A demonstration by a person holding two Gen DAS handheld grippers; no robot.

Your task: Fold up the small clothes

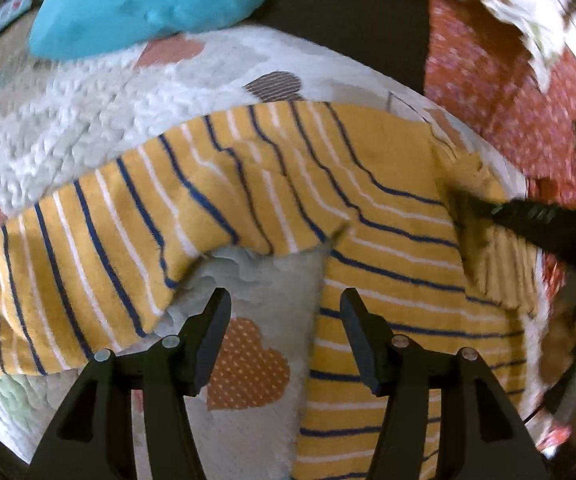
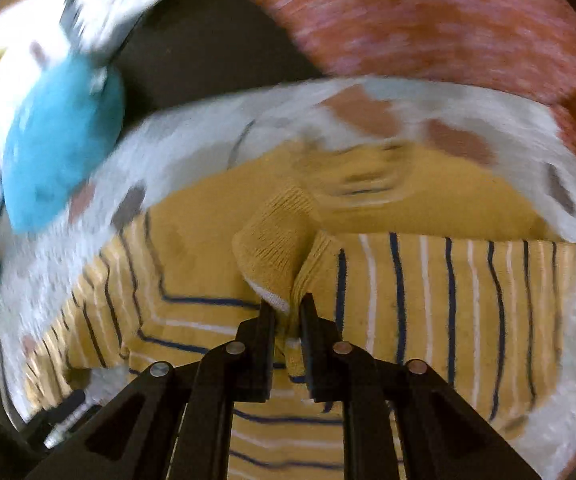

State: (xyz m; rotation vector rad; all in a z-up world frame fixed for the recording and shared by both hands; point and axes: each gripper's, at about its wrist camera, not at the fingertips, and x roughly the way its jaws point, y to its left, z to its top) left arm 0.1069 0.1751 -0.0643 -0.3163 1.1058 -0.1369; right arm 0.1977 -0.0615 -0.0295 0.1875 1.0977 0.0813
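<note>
Left wrist view: the left gripper hovers with its fingers spread wide, released, above the yellow striped pants lying on the heart-print quilt. A blue garment lies beyond.

Right wrist view: the right gripper clenches the pants' ribbed cuff.

Striped yellow garment is cut off at the left wrist view's bottom and left edges. Its far part is smeared by motion blur in the right wrist view; the red patterned cloth is blurred too.
</note>
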